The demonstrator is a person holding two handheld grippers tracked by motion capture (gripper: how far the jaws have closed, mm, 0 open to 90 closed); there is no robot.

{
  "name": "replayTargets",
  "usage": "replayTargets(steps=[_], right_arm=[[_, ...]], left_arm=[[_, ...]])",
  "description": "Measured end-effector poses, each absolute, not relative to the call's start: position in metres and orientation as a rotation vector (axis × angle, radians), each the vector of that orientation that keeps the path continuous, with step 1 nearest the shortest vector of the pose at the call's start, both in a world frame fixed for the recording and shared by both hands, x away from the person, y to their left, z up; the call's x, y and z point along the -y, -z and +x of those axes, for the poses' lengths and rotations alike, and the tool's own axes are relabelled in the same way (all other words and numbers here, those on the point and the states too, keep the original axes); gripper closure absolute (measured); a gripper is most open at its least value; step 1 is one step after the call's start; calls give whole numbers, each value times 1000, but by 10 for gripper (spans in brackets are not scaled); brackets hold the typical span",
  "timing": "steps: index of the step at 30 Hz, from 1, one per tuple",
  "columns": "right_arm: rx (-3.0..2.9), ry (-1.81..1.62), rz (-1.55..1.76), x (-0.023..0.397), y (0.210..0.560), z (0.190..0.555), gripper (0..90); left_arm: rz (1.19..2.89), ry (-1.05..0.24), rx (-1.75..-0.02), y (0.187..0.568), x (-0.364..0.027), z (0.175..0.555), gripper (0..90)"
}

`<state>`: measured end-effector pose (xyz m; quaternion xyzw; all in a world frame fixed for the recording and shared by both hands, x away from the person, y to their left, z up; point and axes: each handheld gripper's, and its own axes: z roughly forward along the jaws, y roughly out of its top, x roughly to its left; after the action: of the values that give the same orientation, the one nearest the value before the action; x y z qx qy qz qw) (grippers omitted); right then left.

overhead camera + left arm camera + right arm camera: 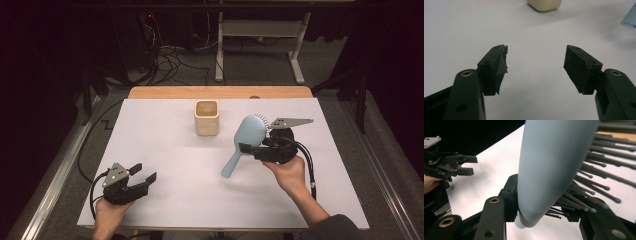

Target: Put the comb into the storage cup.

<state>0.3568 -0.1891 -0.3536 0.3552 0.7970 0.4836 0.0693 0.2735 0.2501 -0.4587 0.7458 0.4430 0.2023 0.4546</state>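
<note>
Hairbrush [246,139], pale blue, held above the tabletop [165,150] with the right gripper [248,149] fingers clenched across its head; the beige cup [206,117] nearby probably awaits it. Left gripper [143,172] rests released. The right gripper view shows bristles [599,167] meeting one finger.

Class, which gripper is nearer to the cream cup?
Right. The right gripper, shut on the blue hairbrush, sits just right of the cream cup; the left gripper is open at the table's near left.
</note>
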Motion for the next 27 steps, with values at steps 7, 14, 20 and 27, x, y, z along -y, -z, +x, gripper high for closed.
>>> replayTargets(steps=[7, 14, 20, 27], right_arm=[[-2392, -1445, 1075, 188, 351, 364, 563], [-2384, -1432, 1080, 186, 347, 372, 563], [-2372, -1441, 1091, 186, 346, 379, 563], [-2365, -1426, 1103, 183, 344, 387, 563]], left_arm=[[1824, -515, -1107, 463, -254, 274, 356], [1811, -512, -1120, 466, -255, 271, 356], [1810, -506, -1127, 468, -254, 270, 360], [1814, -506, -1124, 468, -254, 270, 360]])
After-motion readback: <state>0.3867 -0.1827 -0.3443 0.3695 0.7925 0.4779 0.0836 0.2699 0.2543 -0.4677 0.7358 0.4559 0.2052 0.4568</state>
